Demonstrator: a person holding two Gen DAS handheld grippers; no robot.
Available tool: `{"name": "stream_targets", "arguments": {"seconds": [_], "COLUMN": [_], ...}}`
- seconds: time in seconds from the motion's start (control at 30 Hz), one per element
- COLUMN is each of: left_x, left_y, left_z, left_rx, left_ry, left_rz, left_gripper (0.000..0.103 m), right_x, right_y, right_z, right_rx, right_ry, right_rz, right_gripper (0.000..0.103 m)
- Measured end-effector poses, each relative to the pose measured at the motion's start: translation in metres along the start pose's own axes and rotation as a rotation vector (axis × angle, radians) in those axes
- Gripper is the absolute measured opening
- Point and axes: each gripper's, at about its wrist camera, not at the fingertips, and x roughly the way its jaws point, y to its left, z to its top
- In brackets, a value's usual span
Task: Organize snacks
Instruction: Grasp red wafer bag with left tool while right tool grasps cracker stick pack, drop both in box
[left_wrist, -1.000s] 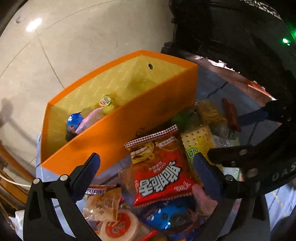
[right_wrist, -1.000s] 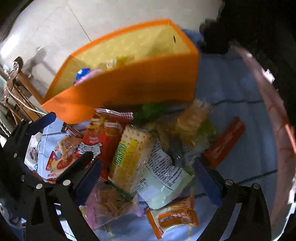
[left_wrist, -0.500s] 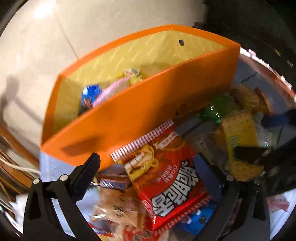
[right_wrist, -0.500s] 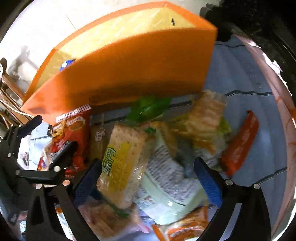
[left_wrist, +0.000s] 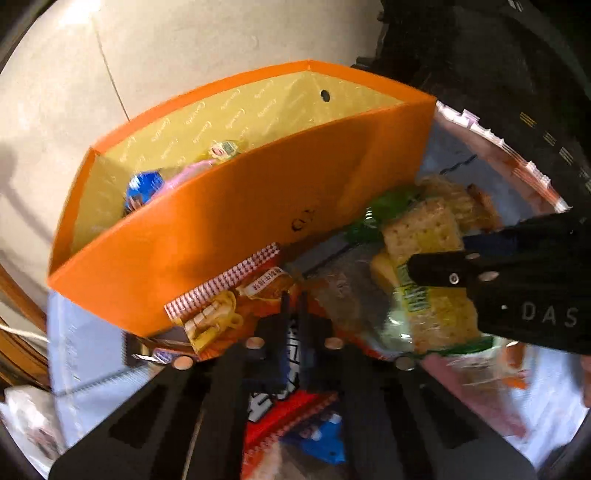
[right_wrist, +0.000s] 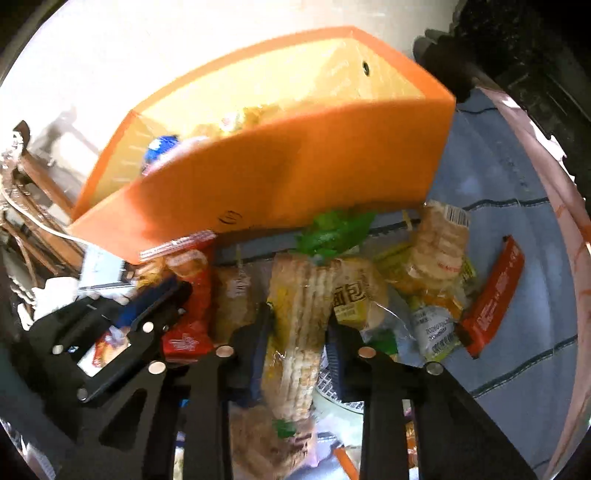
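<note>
Since a second earlier, both pairs of my fingers had closed in from wide apart, and each had come down onto the pile of snacks in front of the orange box (left_wrist: 236, 229). My left gripper (left_wrist: 293, 310) had just been closing, and its jaws stood pinched together on the red chip bag (left_wrist: 273, 402), which lay between them with its checked top edge against the foot of the box. I held that bag, though blur hid exactly how much of the foil was caught.

My right gripper (right_wrist: 299, 332) had also just been closing, and its pads clamped the cracker pack (right_wrist: 299, 306) from both sides; the pack stood on edge between them. In the left view that same gripper (left_wrist: 436, 269) reached in from the right over the crackers (left_wrist: 424, 236).

The box sat upright on the blue cloth (right_wrist: 517, 206), its yellow inside already holding a blue packet (left_wrist: 142, 186), a pink one and a small yellow one. A green wrapper (right_wrist: 332, 229) lay against the box's front. To the right of my right gripper lay a stack of rice crackers (right_wrist: 439, 243) and, well apart, a red stick pack (right_wrist: 495, 295).
</note>
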Motion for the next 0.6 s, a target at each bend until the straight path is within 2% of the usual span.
{"name": "stream_targets", "arguments": {"seconds": [0.17,0.27,0.47,0.53,0.6], "left_x": [-0.014,-0.025,-0.051,-0.059,-0.054], "left_y": [0.003,0.007,0.017,0.02,0.022], "left_z": [-0.001,-0.001,0.002,0.004,0.004], "left_rx": [-0.031,-0.049,-0.101,-0.088,-0.055], "left_ry": [-0.017,-0.034,-0.075,-0.094,-0.071], "left_rz": [-0.055,-0.077,-0.108,-0.084,-0.017], "left_gripper": [0.0,0.0,0.0,0.0,0.0], "right_x": [-0.027,-0.045,-0.068,-0.07,-0.072], "right_y": [-0.012,-0.019,-0.028,-0.025,-0.03], "right_z": [0.0,0.002,0.009,0.012,0.013], "right_rx": [0.013,-0.004,0.019,0.006,0.023], "right_ry": [-0.038,-0.081,-0.121,-0.142,-0.141], "right_rz": [0.044,0.034,0.076,0.054,0.067], "right_gripper": [0.018,0.018,0.018,0.018,0.018]}}
